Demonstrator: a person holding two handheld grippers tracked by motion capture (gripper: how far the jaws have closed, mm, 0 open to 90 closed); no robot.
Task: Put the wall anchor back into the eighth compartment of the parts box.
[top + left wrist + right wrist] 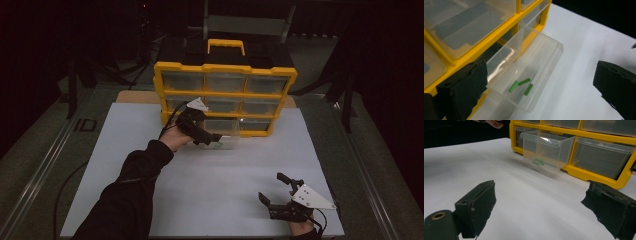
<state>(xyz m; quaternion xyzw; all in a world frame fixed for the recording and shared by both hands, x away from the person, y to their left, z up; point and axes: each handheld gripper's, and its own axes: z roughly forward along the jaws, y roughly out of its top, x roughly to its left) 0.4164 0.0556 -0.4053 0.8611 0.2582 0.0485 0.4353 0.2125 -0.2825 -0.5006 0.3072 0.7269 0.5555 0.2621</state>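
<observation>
Drawer (223,134) of clear plastic sticks out from the yellow box (225,97) on the white tabletop (200,180); both claws gape wide. Left claw (539,85) view: three green sticks (521,86) lie inside it. Right claw (544,207) hovers well apart.

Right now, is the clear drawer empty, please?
No: the pulled-out drawer holds three small green pieces on its floor.
</observation>
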